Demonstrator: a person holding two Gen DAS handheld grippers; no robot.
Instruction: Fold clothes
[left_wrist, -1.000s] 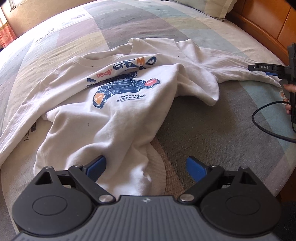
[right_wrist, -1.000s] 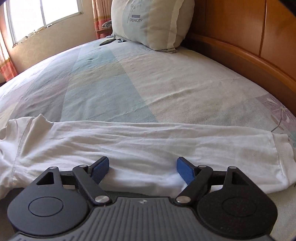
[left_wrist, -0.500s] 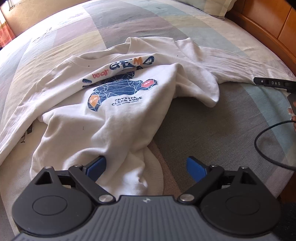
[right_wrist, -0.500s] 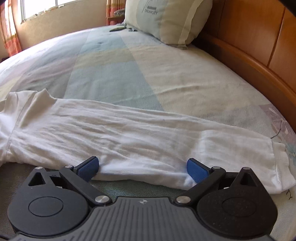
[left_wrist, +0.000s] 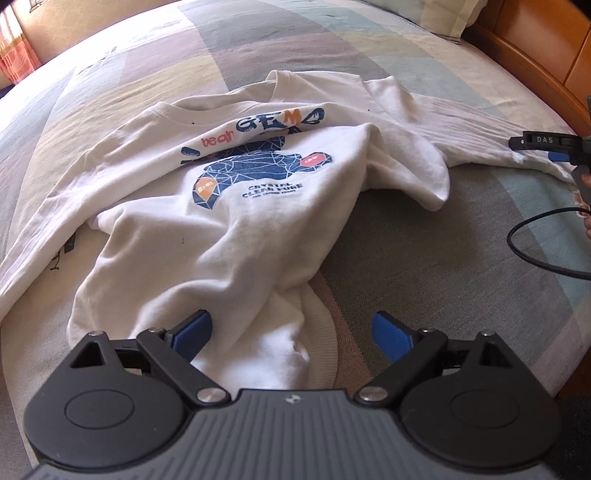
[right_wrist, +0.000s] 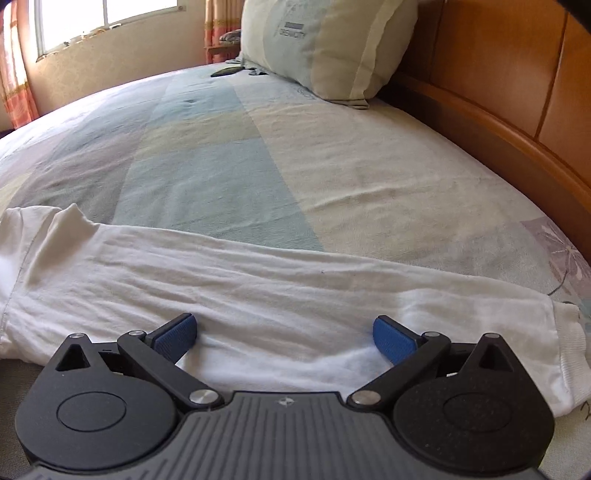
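A white long-sleeved shirt (left_wrist: 236, 221) with a blue bear print lies crumpled on the bed, its hem bunched toward me. My left gripper (left_wrist: 291, 334) is open, its blue pads either side of the bunched hem (left_wrist: 288, 332). In the right wrist view the shirt's sleeve (right_wrist: 280, 280) lies stretched out flat, cuff (right_wrist: 569, 350) at the right. My right gripper (right_wrist: 282, 334) is open with its pads over the sleeve's near edge. The right gripper also shows at the left wrist view's right edge (left_wrist: 546, 146), at the sleeve.
The bed (left_wrist: 424, 258) has a patchwork cover in grey, blue and beige. A pillow (right_wrist: 325, 48) leans on the wooden headboard (right_wrist: 517, 74). A black cable (left_wrist: 532, 254) loops on the bed at the right. A dark object (right_wrist: 225, 70) lies near the pillow.
The right gripper has moved forward over the sleeve's near edge. The left gripper has barely moved; the shirt lies as before.
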